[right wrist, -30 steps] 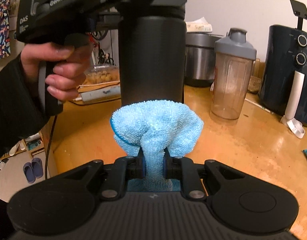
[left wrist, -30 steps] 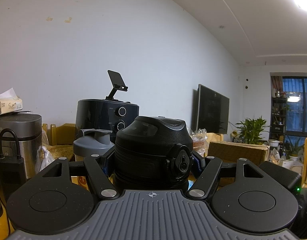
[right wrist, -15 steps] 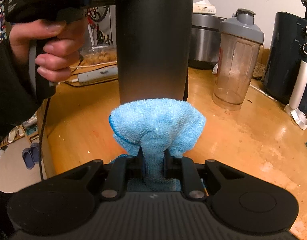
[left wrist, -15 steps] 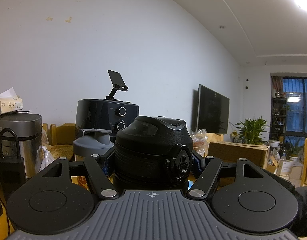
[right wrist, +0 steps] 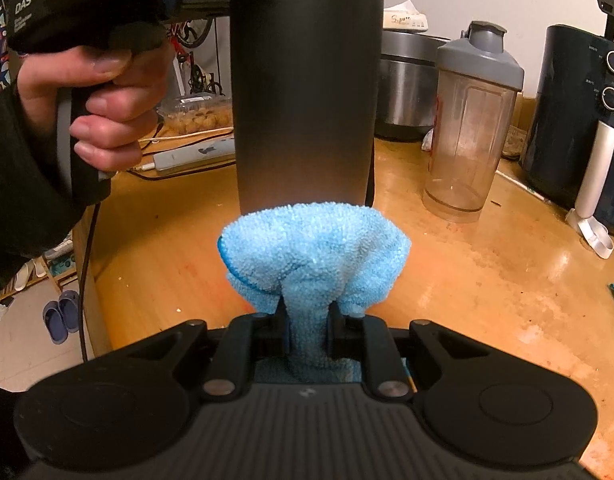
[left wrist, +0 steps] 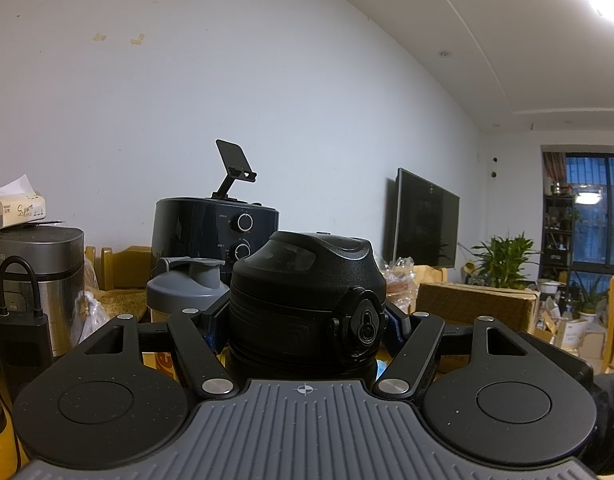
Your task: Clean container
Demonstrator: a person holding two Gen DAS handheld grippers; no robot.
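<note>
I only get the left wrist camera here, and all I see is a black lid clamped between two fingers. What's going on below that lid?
Observer: The right wrist view shows the black bottle has a tall matte body, held upright above the wooden table.
Operator: Is anything cleaning it?
Observer: Yes, the right gripper pinches a bunched blue cloth at the bottle's lower end.
Operator: Who holds my side?
Observer: A bare hand in a dark sleeve grips the left gripper's handle.
</note>
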